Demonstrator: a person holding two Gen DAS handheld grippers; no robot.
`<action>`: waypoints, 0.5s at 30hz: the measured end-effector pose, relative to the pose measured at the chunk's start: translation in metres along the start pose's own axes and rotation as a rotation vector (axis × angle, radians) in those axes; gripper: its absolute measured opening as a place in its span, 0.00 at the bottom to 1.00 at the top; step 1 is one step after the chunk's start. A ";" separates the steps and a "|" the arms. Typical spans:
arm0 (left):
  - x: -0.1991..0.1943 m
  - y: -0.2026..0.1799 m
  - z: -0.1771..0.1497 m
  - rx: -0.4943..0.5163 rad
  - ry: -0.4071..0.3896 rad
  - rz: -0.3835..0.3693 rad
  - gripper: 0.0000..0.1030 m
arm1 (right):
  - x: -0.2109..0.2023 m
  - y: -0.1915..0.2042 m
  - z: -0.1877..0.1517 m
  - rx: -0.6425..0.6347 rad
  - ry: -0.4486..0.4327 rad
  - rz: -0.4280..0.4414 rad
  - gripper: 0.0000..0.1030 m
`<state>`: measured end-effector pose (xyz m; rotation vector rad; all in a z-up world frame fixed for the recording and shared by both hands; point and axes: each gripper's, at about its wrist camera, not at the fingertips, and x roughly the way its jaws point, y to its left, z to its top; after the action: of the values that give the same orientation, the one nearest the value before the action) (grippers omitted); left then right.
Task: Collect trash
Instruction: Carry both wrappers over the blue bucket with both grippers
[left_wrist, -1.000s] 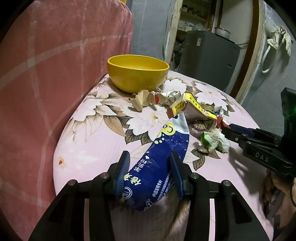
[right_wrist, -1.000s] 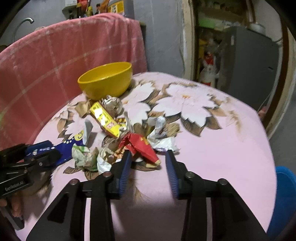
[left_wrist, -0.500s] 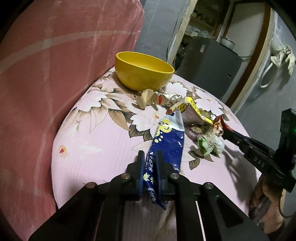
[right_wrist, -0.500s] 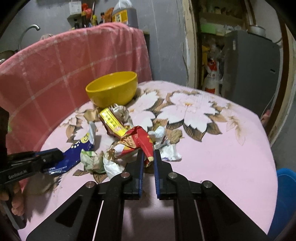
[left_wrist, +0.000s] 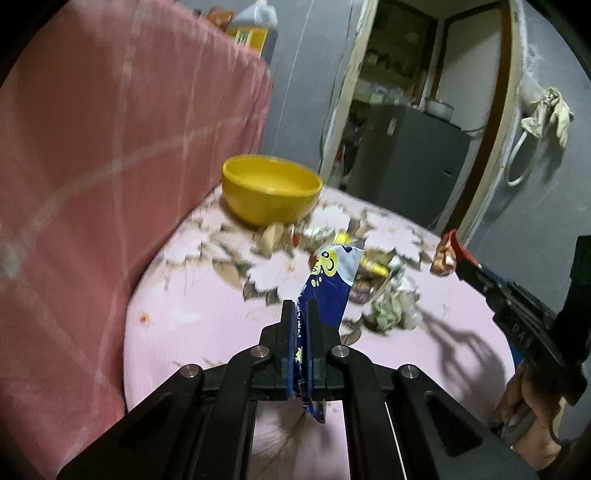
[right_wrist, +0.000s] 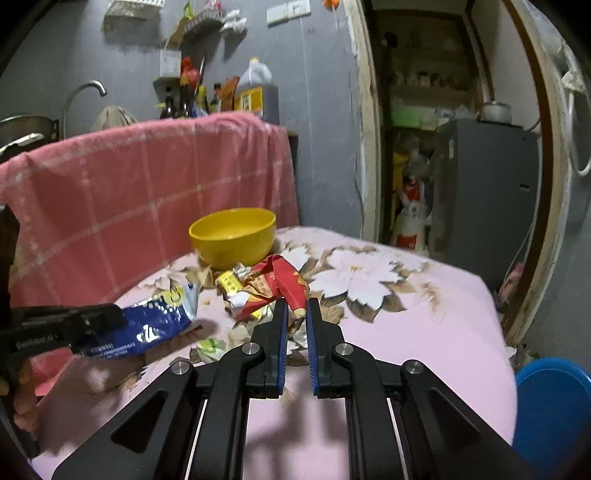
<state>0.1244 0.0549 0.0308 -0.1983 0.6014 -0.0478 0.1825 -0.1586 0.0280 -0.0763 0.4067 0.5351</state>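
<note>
- On the pink flower-print tablecloth (right_wrist: 424, 332), there's a loose heap of crumpled paper and foil wrappers (left_wrist: 391, 310) just in front of a yellow plastic bowl (right_wrist: 233, 236).
- Left gripper (left_wrist: 303, 314) is clamped tight on a blue foil snack bag with a yellow smiley (left_wrist: 328, 280); the bag sticks up out of the jaws, clear of the cloth.
- Right gripper (right_wrist: 295, 314) is pinched down on a red crinkly wrapper (right_wrist: 280, 280), which looks lifted off the heap.
- From the left wrist view you can see that red wrapper hanging off the other tool's tip, above the table edge.
- Behind the table hangs a pink checked cloth (right_wrist: 147, 192).
- Blue round tub (right_wrist: 554, 406) sits low at the right, beside the table.
</note>
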 end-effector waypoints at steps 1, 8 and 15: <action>-0.003 -0.004 0.002 0.016 -0.015 0.010 0.03 | -0.002 -0.001 0.000 0.000 -0.006 -0.003 0.07; -0.017 -0.033 0.019 0.028 -0.116 -0.080 0.03 | -0.029 -0.011 0.002 0.026 -0.114 -0.040 0.07; -0.019 -0.092 0.044 0.097 -0.207 -0.210 0.03 | -0.081 -0.035 0.012 0.058 -0.278 -0.140 0.07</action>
<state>0.1353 -0.0258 0.0949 -0.1695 0.3689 -0.2563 0.1415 -0.2259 0.0697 0.0257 0.1442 0.3882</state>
